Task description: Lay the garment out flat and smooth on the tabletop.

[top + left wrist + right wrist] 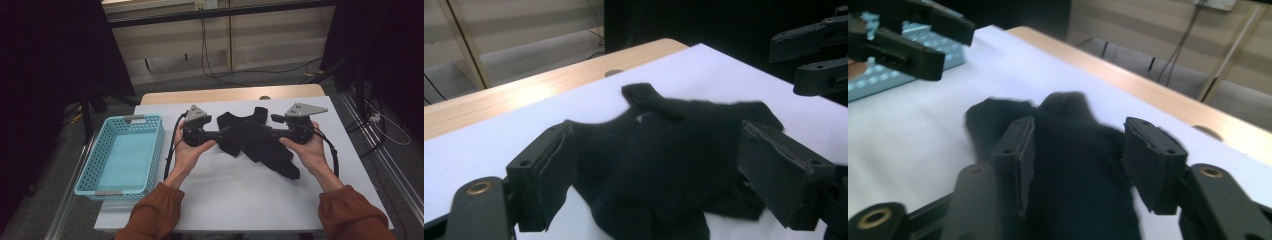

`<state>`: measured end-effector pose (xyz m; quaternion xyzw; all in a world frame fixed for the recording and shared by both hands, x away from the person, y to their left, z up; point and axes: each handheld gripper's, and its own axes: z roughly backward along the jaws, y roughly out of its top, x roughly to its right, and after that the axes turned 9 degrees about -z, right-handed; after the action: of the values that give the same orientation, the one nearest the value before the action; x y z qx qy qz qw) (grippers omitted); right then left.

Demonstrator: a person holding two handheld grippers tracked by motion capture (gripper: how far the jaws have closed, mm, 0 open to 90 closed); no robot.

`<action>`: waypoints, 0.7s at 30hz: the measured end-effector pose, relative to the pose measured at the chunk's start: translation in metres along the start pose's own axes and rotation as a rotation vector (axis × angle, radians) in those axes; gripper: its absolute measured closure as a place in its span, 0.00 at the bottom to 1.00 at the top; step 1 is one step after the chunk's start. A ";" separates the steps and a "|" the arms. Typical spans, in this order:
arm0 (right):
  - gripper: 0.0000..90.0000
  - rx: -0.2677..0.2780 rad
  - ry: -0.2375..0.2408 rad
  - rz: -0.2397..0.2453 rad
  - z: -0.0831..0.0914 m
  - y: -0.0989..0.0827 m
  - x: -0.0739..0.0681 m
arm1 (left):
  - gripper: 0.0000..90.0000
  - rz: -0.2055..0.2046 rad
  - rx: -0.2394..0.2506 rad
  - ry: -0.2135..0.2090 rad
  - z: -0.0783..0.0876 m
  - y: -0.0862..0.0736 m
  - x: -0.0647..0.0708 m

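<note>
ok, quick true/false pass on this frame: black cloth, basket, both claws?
1. The black cloth lies on the white table. True.
2. The blue basket holds the cloth. False: the basket has nothing in it, and the cloth lies to its right on the table.
3. The left claw is open, with the cloth between its jaws. True.
4. The right claw is clamped shut on the cloth. False: its jaws stand apart on either side of the cloth, not pressing it.
5. The two claws face each other across the cloth. True.
</note>
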<state>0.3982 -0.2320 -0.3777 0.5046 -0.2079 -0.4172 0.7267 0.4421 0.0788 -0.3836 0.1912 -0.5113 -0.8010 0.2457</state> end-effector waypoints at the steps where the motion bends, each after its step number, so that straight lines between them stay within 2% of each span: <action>1: 0.54 -0.008 0.002 0.009 0.002 -0.003 -0.003 | 0.17 0.003 -0.009 0.008 0.001 -0.002 0.002; 3: 0.55 -0.019 0.012 0.007 0.006 -0.011 -0.008 | 0.09 -0.018 -0.043 0.024 0.002 -0.007 0.006; 5: 0.58 -0.026 0.015 -0.005 0.009 -0.020 -0.013 | 0.11 -0.027 -0.055 0.025 0.003 -0.014 0.008; 8: 0.61 -0.055 0.026 0.004 0.012 -0.031 -0.020 | 0.10 -0.021 -0.071 0.016 0.006 -0.020 0.010; 13: 0.68 -0.104 0.058 0.022 0.013 -0.045 -0.035 | 0.10 -0.043 -0.103 0.008 0.015 -0.032 0.018; 15: 0.71 -0.130 0.054 0.033 0.011 -0.051 -0.042 | 0.10 -0.055 -0.126 0.017 0.019 -0.037 0.022; 18: 0.75 -0.161 0.072 0.041 0.004 -0.058 -0.049 | 0.10 -0.067 -0.131 0.011 0.028 -0.042 0.028; 21: 0.76 -0.179 0.088 0.066 -0.001 -0.059 -0.056 | 0.10 -0.069 -0.109 0.002 0.040 -0.047 0.032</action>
<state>0.3435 -0.1944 -0.4252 0.4486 -0.1543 -0.3873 0.7905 0.3847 0.1051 -0.4119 0.1960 -0.4597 -0.8355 0.2285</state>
